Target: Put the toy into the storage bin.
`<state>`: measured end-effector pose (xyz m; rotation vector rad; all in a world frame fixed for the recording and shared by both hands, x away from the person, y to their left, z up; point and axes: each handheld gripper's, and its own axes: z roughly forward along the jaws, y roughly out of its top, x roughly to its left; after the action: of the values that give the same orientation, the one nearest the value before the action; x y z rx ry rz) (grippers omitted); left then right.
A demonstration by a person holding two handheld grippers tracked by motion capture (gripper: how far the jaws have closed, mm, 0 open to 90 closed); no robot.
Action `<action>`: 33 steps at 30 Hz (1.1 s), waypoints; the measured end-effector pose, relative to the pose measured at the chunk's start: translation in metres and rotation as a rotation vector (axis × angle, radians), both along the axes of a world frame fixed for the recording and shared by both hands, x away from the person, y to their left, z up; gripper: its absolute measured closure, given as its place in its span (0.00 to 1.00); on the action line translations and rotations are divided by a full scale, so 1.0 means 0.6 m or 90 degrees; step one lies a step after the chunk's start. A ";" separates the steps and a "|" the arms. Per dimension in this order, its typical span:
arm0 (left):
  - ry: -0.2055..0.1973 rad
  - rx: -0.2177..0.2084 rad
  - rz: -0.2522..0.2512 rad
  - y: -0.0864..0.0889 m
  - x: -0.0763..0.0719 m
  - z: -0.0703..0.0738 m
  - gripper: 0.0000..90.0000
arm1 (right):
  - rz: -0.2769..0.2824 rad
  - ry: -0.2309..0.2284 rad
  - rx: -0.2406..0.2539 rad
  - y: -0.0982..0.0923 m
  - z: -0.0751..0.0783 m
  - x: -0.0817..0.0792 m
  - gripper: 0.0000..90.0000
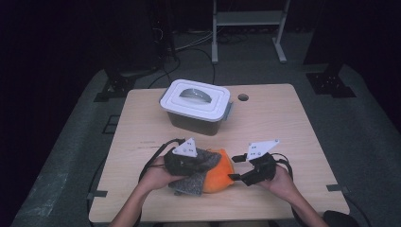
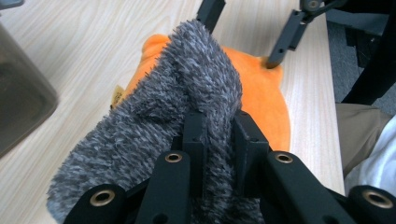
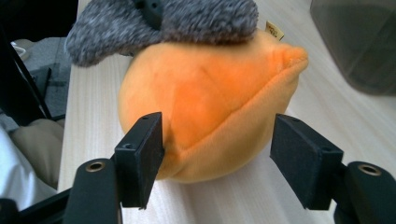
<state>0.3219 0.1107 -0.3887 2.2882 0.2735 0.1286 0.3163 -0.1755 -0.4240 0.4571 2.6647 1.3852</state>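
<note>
One orange plush toy (image 1: 218,176) with one grey fuzzy flap (image 2: 177,112) lies on the bench (image 1: 283,127), near one lidded box (image 1: 195,106). The left gripper (image 2: 219,135) has its fingers clamped on the flap. The right gripper (image 3: 217,158) has its fingers spread wide around the toy, not pressing it.

A round orange plush toy (image 1: 220,177) lies on the pale wooden counter (image 1: 283,123), nearer the person than the lidded grey plastic box (image 1: 195,106). A fuzzy grey fleece cloth (image 2: 154,135) drapes over the toy's top and left side.
</note>
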 end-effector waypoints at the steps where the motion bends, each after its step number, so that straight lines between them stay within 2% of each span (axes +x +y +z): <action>1: -0.002 0.002 0.002 0.000 0.001 0.000 0.86 | 0.007 0.001 0.002 0.001 -0.001 0.001 0.35; 3: -0.017 0.015 0.002 -0.002 0.000 0.002 0.86 | 0.038 -0.012 -0.009 0.007 0.001 -0.002 0.35; 4: -0.017 0.015 0.002 -0.002 0.000 0.002 0.86 | 0.038 -0.012 -0.009 0.007 0.001 -0.002 0.35; 5: -0.028 0.024 0.012 0.000 0.001 0.003 0.86 | 0.065 -0.034 -0.019 0.007 0.006 -0.006 0.35; 6: -0.028 0.024 0.012 0.000 0.001 0.003 0.86 | 0.065 -0.034 -0.019 0.007 0.006 -0.006 0.35; 7: -0.026 0.018 0.022 0.006 0.005 0.003 0.86 | 0.072 -0.046 -0.035 0.007 0.005 -0.011 0.34; 9: -0.024 0.016 0.024 0.009 0.008 0.003 0.86 | 0.074 -0.044 -0.038 0.009 0.002 -0.012 0.34; 11: -0.018 0.008 0.029 0.011 0.011 0.002 0.86 | 0.070 -0.058 -0.056 0.016 -0.004 -0.015 0.34; 12: -0.017 0.007 0.030 0.011 0.011 0.001 0.86 | 0.067 -0.070 -0.059 0.020 -0.007 -0.016 0.36; 14: -0.017 0.006 0.029 0.007 0.010 0.000 0.86 | 0.056 -0.088 -0.072 0.027 -0.010 -0.018 0.49; 17: -0.028 0.016 0.025 -0.002 0.005 0.008 0.86 | 0.048 -0.085 -0.084 0.033 -0.006 -0.017 0.65; 18: -0.028 0.016 0.025 -0.002 0.005 0.008 0.86 | 0.045 -0.080 -0.078 0.033 -0.004 -0.017 0.68; 22: -0.038 0.017 0.008 -0.007 -0.008 0.026 0.86 | 0.045 -0.062 -0.065 0.030 0.003 -0.018 0.71; 24: -0.043 0.010 -0.014 -0.016 -0.019 0.037 0.86 | 0.045 -0.047 -0.047 0.028 0.010 -0.018 0.74; 25: -0.048 0.006 -0.035 -0.028 -0.029 0.045 0.86 | 0.045 -0.033 -0.034 0.028 0.017 -0.018 0.75; 26: -0.048 0.006 -0.035 -0.028 -0.029 0.045 0.86 | 0.045 -0.033 -0.034 0.028 0.017 -0.018 0.75; 28: -0.050 -0.001 -0.058 -0.041 -0.039 0.052 0.86 | 0.045 -0.008 -0.017 0.032 0.024 -0.022 0.75; 29: -0.050 -0.004 -0.066 -0.046 -0.043 0.054 0.86 | 0.047 -0.007 -0.015 0.033 0.024 -0.023 0.76; 30: -0.052 0.002 -0.075 -0.053 -0.047 0.054 0.86 | 0.047 -0.007 -0.015 0.033 0.024 -0.023 0.76; 31: -0.067 0.033 -0.075 -0.063 -0.050 0.047 0.86 | 0.045 -0.007 -0.022 0.035 0.022 -0.026 0.76; 33: -0.069 0.038 -0.072 -0.064 -0.049 0.044 0.86 | 0.040 0.001 -0.019 0.032 0.020 -0.024 0.77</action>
<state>0.2922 0.0726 -0.3624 2.3410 0.0842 0.2045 0.3022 -0.1562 -0.4121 0.3756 2.7191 1.3590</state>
